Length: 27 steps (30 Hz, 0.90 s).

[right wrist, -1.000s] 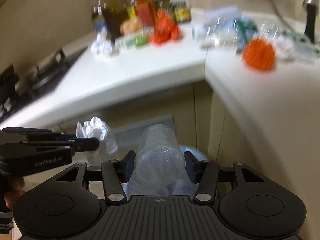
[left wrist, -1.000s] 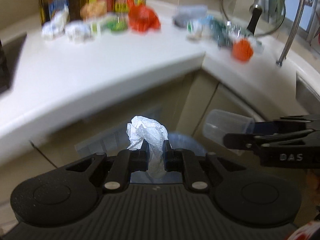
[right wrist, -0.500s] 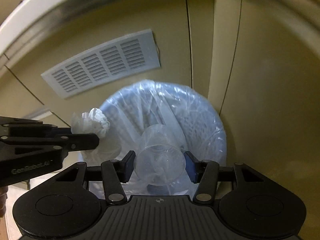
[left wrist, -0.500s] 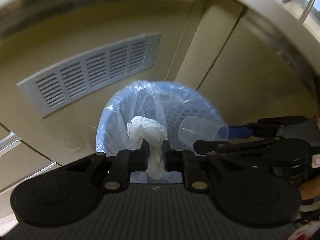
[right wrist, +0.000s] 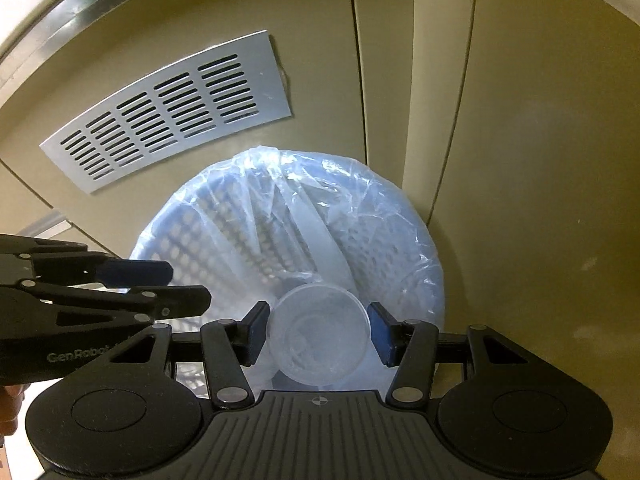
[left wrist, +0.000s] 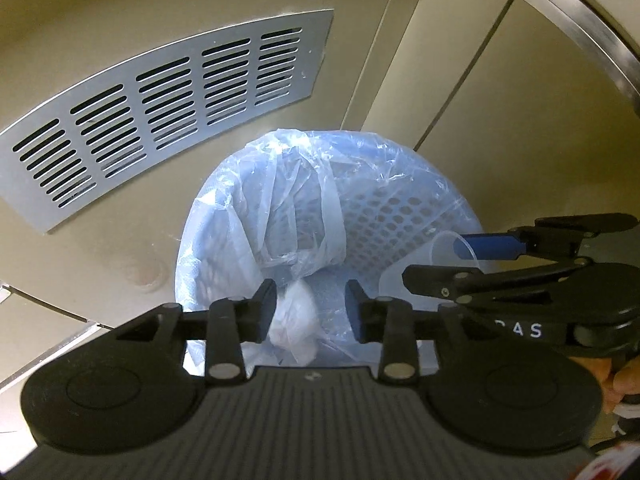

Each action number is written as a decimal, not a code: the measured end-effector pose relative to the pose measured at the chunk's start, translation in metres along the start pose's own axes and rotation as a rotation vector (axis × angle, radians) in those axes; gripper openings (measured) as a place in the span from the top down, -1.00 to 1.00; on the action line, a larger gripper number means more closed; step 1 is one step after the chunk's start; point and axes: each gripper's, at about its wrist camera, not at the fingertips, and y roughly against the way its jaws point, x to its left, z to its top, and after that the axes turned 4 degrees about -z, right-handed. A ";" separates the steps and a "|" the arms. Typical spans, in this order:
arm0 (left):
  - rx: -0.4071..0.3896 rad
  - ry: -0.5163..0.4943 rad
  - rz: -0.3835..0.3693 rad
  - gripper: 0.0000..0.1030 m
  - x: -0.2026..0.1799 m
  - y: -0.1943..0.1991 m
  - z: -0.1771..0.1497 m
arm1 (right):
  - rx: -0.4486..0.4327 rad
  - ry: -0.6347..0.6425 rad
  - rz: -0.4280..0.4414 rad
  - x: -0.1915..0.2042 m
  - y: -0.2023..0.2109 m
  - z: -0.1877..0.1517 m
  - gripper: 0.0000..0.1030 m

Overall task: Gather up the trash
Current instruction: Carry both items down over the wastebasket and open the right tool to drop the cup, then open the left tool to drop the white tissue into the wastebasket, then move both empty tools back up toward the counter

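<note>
Trash bin (left wrist: 400, 208), a blue perforated basket lined with a clear plastic bag (left wrist: 296, 200), stands on the floor against the beige cabinet doors (right wrist: 520, 120), and both grippers hang above its mouth. Left of the bin, a grey vent grille (left wrist: 160, 108) sits in the cabinet panel. Over the bin's near edge the left gripper (left wrist: 311, 310) has its jaws opening; the crumpled white tissue (left wrist: 296, 328) lies between them, blurred, touching neither pad. To the right over the bin, the right gripper (right wrist: 316, 332) pinches a clear plastic cup (right wrist: 318, 334) by its sides, its round end facing the camera
</note>
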 end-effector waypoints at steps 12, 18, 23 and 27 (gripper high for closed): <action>0.003 -0.009 0.016 0.25 -0.003 0.011 0.001 | 0.021 -0.029 0.009 0.000 -0.001 0.002 -0.19; -0.003 0.006 0.026 0.24 -0.004 0.024 -0.003 | 0.014 -0.037 0.015 0.001 0.010 -0.001 -0.27; -0.013 0.014 0.038 0.24 -0.007 0.038 -0.007 | 0.013 -0.034 0.008 0.005 0.021 -0.006 -0.28; -0.026 0.026 0.046 0.24 -0.010 0.055 -0.009 | 0.003 -0.032 0.010 0.010 0.036 -0.011 -0.29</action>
